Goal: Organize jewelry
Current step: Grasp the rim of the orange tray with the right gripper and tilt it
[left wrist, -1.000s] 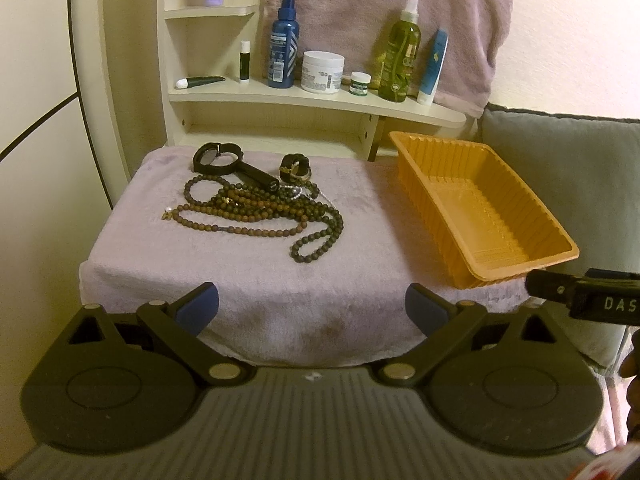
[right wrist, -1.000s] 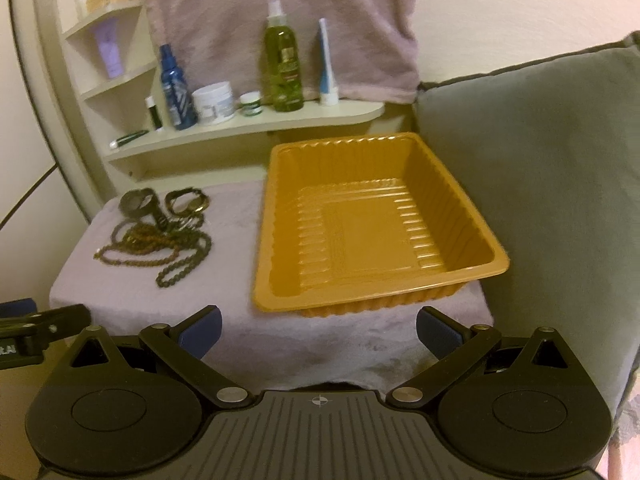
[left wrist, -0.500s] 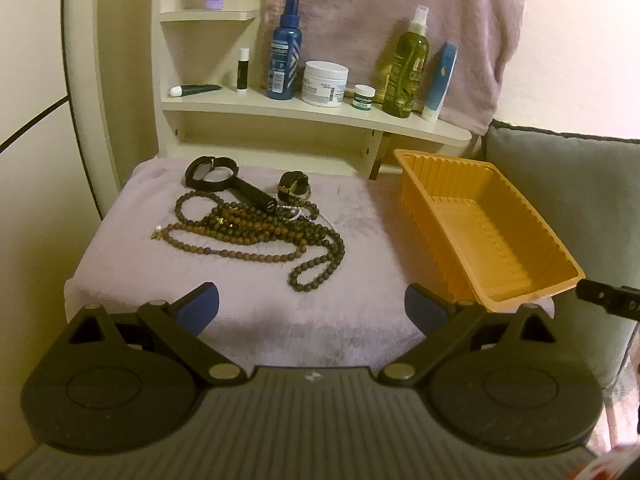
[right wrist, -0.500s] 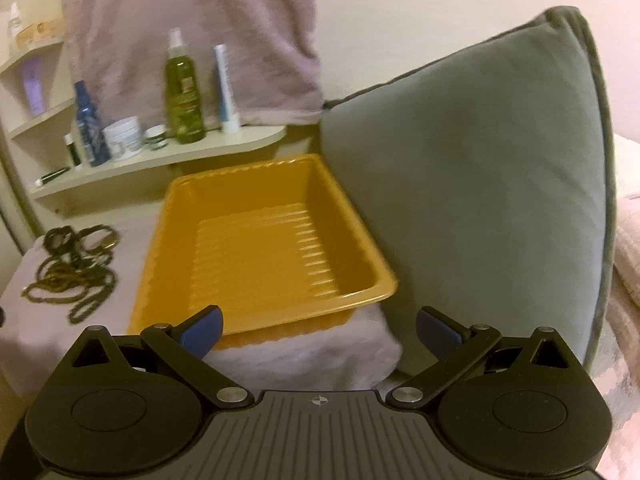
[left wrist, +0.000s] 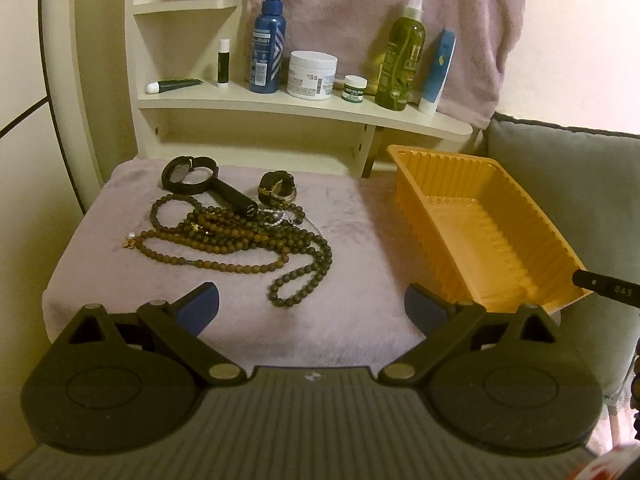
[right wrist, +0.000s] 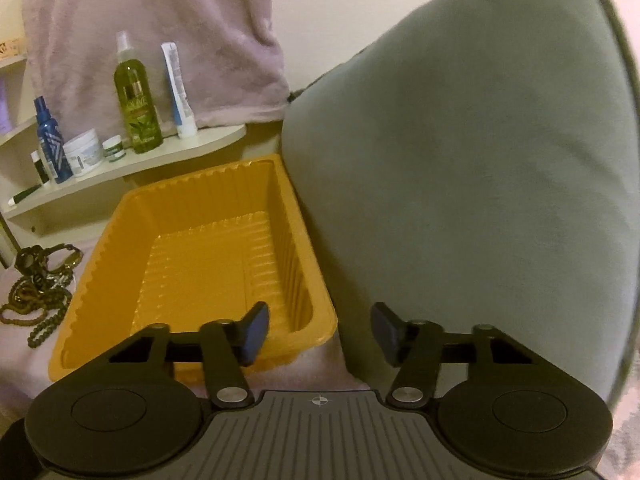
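Note:
A tangle of brown bead necklaces (left wrist: 240,240) lies on the purple-covered table (left wrist: 352,240), with a black watch (left wrist: 188,174) and a second watch with gold trim (left wrist: 278,188) behind it. An empty orange tray (left wrist: 480,232) stands to the right. My left gripper (left wrist: 312,306) is open and empty, just short of the beads. My right gripper (right wrist: 320,332) is partly closed and empty, its jaws astride the tray's near right corner (right wrist: 316,320). The beads also show at the left edge of the right wrist view (right wrist: 36,304).
A grey cushion (right wrist: 480,180) stands against the tray's right side. A cream shelf (left wrist: 304,108) behind the table holds bottles, jars and tubes. A mauve towel (left wrist: 380,8) hangs above it. The right gripper's tip (left wrist: 608,290) shows by the tray.
My left gripper has moved closer to the beads. My right gripper has swung right toward the cushion and its jaws have narrowed from wide open to partly closed.

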The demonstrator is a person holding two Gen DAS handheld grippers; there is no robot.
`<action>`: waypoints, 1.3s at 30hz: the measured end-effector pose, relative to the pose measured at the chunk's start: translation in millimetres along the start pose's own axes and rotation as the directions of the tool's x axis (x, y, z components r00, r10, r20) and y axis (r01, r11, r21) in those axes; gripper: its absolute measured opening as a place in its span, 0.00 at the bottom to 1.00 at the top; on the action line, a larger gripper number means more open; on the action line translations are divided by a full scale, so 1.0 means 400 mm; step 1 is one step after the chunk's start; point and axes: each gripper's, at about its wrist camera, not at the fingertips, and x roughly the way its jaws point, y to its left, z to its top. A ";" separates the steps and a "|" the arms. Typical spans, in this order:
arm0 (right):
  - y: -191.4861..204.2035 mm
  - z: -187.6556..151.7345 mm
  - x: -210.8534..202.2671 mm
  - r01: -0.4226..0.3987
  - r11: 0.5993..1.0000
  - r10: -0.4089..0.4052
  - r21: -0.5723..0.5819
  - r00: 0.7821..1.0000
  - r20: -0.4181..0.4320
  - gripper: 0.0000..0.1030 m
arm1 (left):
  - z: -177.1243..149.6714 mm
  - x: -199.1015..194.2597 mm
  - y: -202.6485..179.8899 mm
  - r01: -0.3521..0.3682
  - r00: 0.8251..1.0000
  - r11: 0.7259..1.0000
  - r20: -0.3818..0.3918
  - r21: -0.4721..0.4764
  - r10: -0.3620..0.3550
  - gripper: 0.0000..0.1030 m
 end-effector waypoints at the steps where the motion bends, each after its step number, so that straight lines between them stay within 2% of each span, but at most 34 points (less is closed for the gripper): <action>1: -0.004 0.003 0.010 -0.009 1.000 0.009 -0.005 1.000 -0.005 0.48 | 0.003 0.005 -0.001 0.002 1.000 1.000 -0.001 -0.003 -0.002 0.95; 3: -0.012 0.011 0.030 -0.027 1.000 0.027 -0.006 1.000 -0.012 0.40 | 0.007 0.013 -0.005 0.000 1.000 1.000 -0.003 -0.005 0.000 0.95; 9: -0.013 0.020 0.074 -0.062 0.998 0.062 -0.012 0.998 -0.030 0.30 | 0.021 0.029 -0.016 0.001 1.000 1.000 0.002 -0.001 -0.001 0.95; 28: -0.003 0.011 0.128 -0.056 0.998 0.056 0.004 0.997 -0.061 0.27 | 0.021 0.050 0.002 0.020 1.000 0.999 0.008 -0.046 -0.020 0.95; 30: -0.003 0.011 0.129 -0.057 0.998 0.057 0.003 0.996 -0.062 0.22 | 0.020 0.047 0.005 0.022 1.000 0.999 0.012 -0.049 -0.021 0.95; 34: 0.003 0.011 0.122 -0.060 0.998 0.060 0.002 0.996 -0.061 0.18 | 0.017 0.042 0.011 0.020 1.000 0.998 0.021 -0.054 -0.019 0.95; 35: 0.006 0.011 0.120 -0.068 0.998 0.068 0.004 0.996 -0.059 0.11 | 0.017 0.040 0.014 0.021 1.000 0.998 0.023 -0.057 -0.020 0.95; 39: 0.031 0.009 0.111 -0.055 0.998 0.055 -0.003 0.997 -0.045 0.08 | 0.015 0.034 0.023 0.022 0.999 0.998 0.032 -0.063 -0.020 0.95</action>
